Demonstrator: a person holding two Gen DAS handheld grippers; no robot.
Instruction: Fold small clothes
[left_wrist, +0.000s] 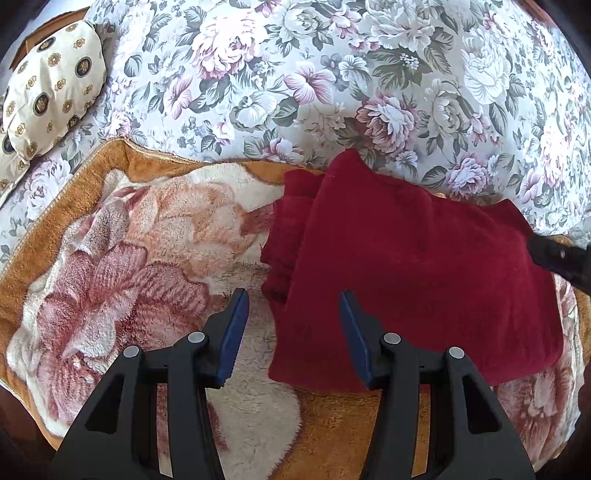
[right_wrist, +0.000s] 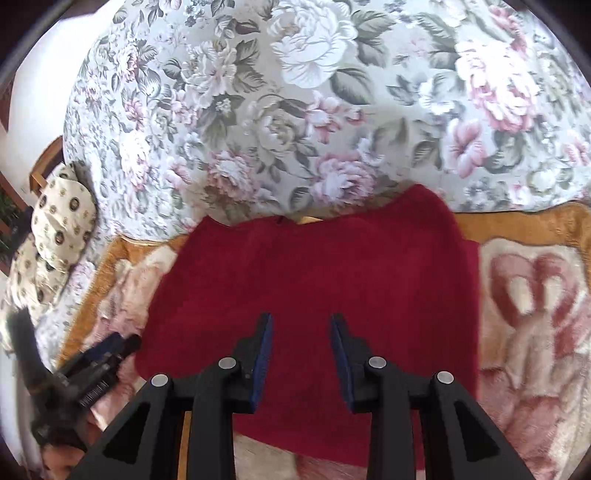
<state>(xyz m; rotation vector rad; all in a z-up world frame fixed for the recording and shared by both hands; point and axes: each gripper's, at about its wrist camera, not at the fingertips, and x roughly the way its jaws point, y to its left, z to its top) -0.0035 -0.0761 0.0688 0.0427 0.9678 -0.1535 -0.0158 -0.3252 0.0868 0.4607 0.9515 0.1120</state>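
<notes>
A dark red fleecy garment (left_wrist: 413, 273) lies folded on a plush orange and cream blanket (left_wrist: 147, 240); it also shows in the right wrist view (right_wrist: 314, 273). My left gripper (left_wrist: 293, 295) is open and empty, its jaws straddling the garment's left edge just above it. My right gripper (right_wrist: 301, 319) is open and empty, hovering over the middle of the garment. The right gripper's tip shows at the right edge of the left wrist view (left_wrist: 561, 254), and the left gripper shows at the lower left of the right wrist view (right_wrist: 107, 350).
A floral bedspread (left_wrist: 332, 74) rises behind the blanket. A cream pillow with gold medallions (left_wrist: 51, 88) lies at the far left. A wooden frame (right_wrist: 44, 166) stands beyond the pillow.
</notes>
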